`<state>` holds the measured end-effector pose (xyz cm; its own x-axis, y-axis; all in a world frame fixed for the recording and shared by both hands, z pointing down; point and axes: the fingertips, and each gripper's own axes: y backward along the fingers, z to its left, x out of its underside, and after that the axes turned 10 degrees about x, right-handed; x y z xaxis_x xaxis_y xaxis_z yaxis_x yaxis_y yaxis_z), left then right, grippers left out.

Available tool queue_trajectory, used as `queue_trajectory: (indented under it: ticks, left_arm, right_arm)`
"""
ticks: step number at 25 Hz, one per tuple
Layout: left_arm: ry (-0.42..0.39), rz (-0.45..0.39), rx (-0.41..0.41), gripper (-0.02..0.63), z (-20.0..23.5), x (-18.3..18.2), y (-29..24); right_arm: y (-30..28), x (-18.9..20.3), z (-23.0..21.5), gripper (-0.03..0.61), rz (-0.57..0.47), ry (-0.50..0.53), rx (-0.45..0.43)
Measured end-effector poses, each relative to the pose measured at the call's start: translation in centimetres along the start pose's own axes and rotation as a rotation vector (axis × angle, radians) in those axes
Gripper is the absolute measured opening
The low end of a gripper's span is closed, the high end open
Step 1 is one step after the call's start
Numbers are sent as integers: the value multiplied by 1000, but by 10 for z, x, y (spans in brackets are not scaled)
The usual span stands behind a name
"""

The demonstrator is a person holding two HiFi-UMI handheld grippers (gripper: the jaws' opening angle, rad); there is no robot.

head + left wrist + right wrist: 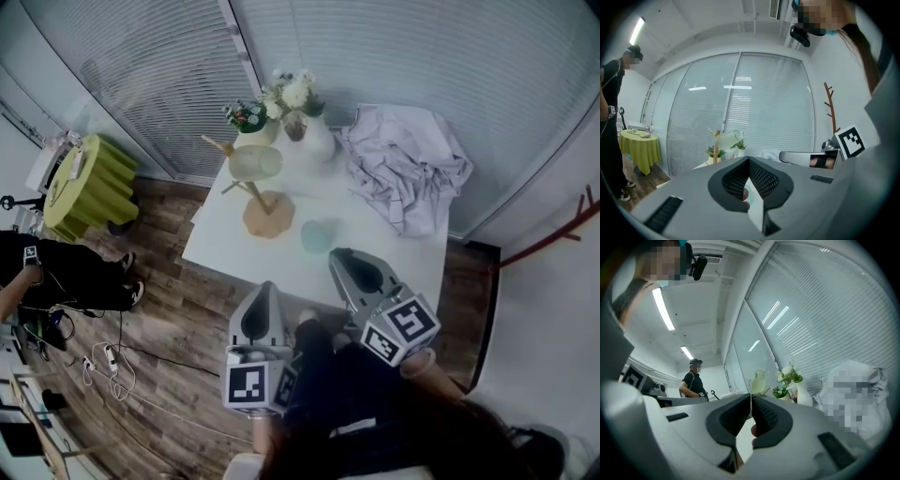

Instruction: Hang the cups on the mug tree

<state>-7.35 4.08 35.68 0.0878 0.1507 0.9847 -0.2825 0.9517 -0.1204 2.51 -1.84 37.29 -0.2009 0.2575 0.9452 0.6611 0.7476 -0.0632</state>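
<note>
There, one cup [255,161] on mug tree [268,216]

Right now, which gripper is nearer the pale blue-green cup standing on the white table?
Right. The right gripper is just short of the cup; the left gripper is farther back, to its lower left.

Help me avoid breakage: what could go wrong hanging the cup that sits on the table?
The loose cup on the table stands close to the mug tree, which already bears a hung cup; a careless reach could tip it. The right hand-held gripper is shut and might shove the loose cup away.
</note>
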Motion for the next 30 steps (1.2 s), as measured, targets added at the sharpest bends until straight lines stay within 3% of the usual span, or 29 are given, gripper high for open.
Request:
queue_trajectory:
  ticks: [5,12,21,30]
  left_arm:
    - [-14,-4,8,2,-7,2,0]
    - [-29,-5,20,2,-16,7,-2]
    - [-67,-8,25,2,-25,6,-5]
    - [-56,-5,-1,2,-23,3,-2]
  right_arm:
    - [6,-1,-5,9,-12,1,5]
    - [14,7,-4,9,-3,82,4]
    - [19,4,-8,-2,-16,98,-2]
    - [18,11,-10,-3,12,109,8]
